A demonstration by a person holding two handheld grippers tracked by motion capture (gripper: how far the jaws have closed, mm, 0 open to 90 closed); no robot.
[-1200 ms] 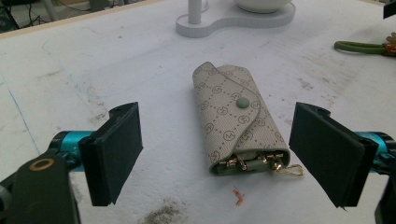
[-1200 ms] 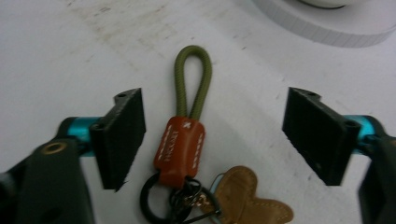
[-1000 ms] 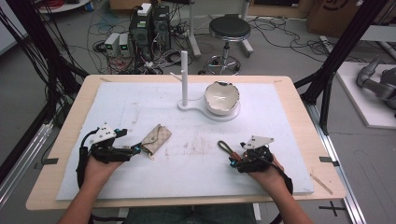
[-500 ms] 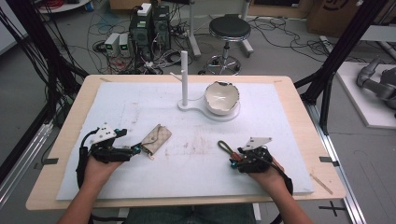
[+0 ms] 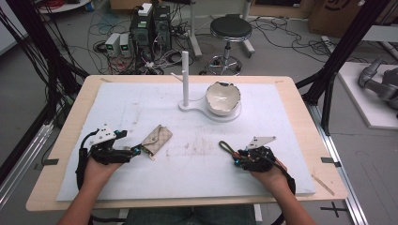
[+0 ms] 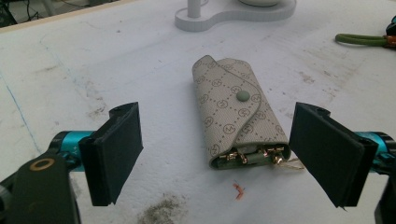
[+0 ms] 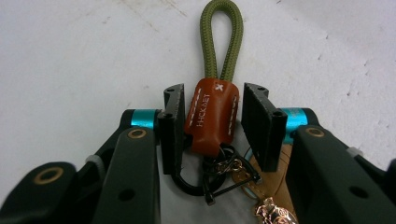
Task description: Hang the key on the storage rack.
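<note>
Beyond the bench's point(image 5: 300, 101) far edge we see a grey floor point(image 5: 281, 51) strewn with cables point(image 5: 98, 28), a black round stool point(image 5: 230, 28), computer towers point(image 5: 151, 26) near its far left corner, and black frame struts point(image 5: 345, 47) at both sides.

One key pouch point(image 6: 240, 116), one green-looped keyring point(image 7: 214, 116), one white stand point(image 5: 186, 80), one bowl point(image 5: 223, 98), two grippers.

A: We see bare mat point(image 5: 197, 173) btwn both grippers, w/ open passage there.
B: Far side blocked: white stand point(image 5: 185, 79) & bowl point(image 5: 223, 97). Pouch point(image 5: 157, 139) sits near left gripper point(image 5: 136, 151).
</note>
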